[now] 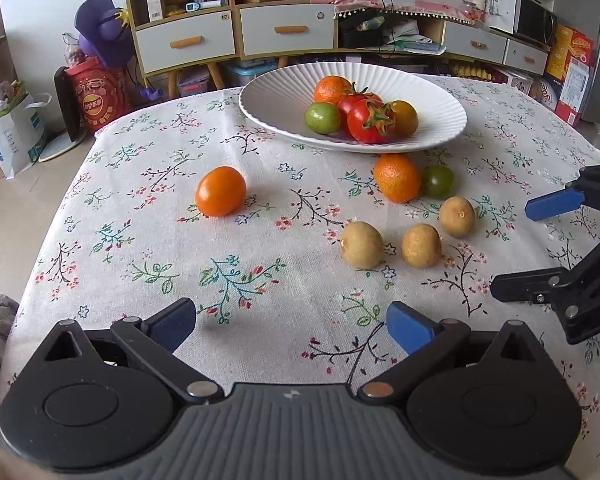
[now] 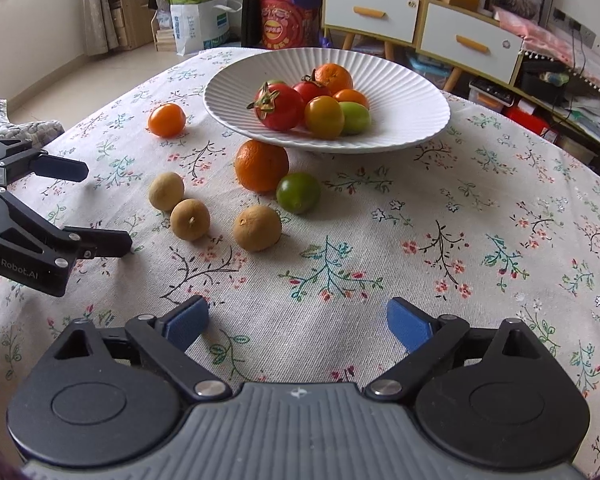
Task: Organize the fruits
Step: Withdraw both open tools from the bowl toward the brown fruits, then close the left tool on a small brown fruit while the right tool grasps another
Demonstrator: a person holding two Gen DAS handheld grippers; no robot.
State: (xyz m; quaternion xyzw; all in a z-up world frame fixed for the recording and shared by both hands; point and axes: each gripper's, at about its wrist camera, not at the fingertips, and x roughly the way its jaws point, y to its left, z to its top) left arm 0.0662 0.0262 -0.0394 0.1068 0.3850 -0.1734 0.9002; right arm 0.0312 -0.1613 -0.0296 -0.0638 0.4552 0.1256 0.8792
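Fruits – six on plate (image 2: 412,120), six loose.

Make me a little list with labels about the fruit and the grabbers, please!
plate: white ribbed plate at the far side of the table, with a pile of fruit in it
fruit on the cloth: orange tomato alone; mandarin beside a green tomato; three brown longans in front of them
cloth: flowered tablecloth
left gripper: open, empty
right gripper: open, empty
fruit left to move: six
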